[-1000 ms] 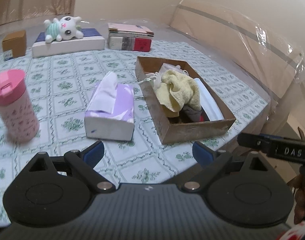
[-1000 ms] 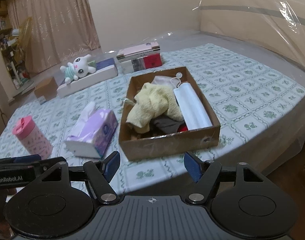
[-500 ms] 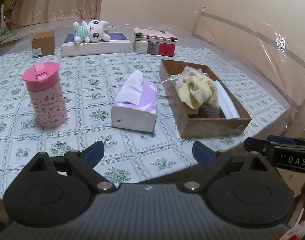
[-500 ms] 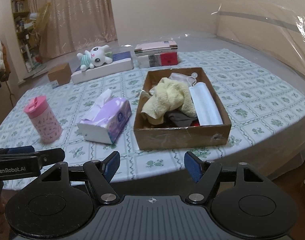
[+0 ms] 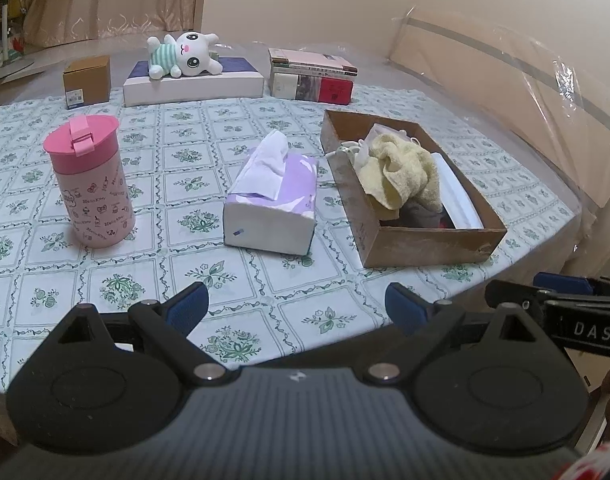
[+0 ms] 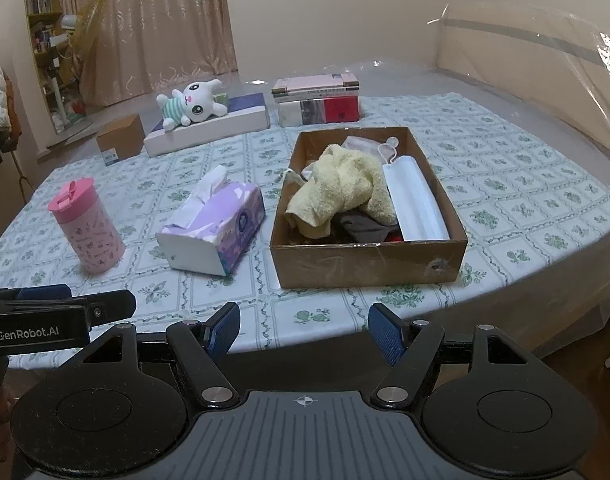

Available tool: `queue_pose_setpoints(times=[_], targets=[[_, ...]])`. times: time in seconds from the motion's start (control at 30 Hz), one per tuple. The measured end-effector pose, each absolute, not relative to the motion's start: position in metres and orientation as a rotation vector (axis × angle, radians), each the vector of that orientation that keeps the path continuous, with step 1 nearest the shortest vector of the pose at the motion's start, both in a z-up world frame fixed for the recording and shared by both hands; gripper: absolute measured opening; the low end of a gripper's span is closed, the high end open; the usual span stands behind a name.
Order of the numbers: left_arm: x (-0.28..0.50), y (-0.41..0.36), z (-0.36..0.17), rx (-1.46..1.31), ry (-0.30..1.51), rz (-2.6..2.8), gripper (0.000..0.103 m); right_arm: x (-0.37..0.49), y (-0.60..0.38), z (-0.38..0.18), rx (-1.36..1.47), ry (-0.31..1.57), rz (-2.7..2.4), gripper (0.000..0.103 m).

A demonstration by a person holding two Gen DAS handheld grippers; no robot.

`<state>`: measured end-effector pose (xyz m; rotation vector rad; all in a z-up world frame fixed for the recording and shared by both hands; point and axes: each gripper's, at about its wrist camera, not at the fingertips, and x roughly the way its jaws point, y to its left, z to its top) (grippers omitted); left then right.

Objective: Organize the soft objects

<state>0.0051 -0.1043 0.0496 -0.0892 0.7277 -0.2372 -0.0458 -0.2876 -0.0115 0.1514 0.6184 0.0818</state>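
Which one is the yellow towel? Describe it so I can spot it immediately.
Find the open brown cardboard box on the green-patterned tablecloth, right of the purple tissue pack. The yellow towel lies crumpled inside. It is the only fluffy pale-yellow item, beside a flat white mask stack.

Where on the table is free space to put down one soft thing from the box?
Bare cloth lies along the near edge, in front of the pink cup and tissue box, and to the right of the cardboard box. Another patch lies between the tissue box and the white box bearing the plush bunny. The back row is crowded.
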Motion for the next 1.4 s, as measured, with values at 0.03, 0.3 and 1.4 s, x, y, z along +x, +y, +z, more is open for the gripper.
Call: queue_pose_setpoints(times=[0.03, 0.3, 1.4], targets=[[0.005, -0.104, 0.049, -0.09, 0.729, -0.237, 0.094, -0.045, -0.287, -0.012, 0.152, 0.62, 0.083, 0.071], [0.008, -0.103, 0.048, -0.09, 0.733, -0.238, 0.094, -0.039, -0.286, -0.011, 0.146, 0.624, 0.089, 0.071], [0.014, -0.102, 0.042, -0.091, 0.74, -0.234, 0.094, -0.03, -0.284, -0.015, 0.145, 0.634, 0.09, 0.071]])
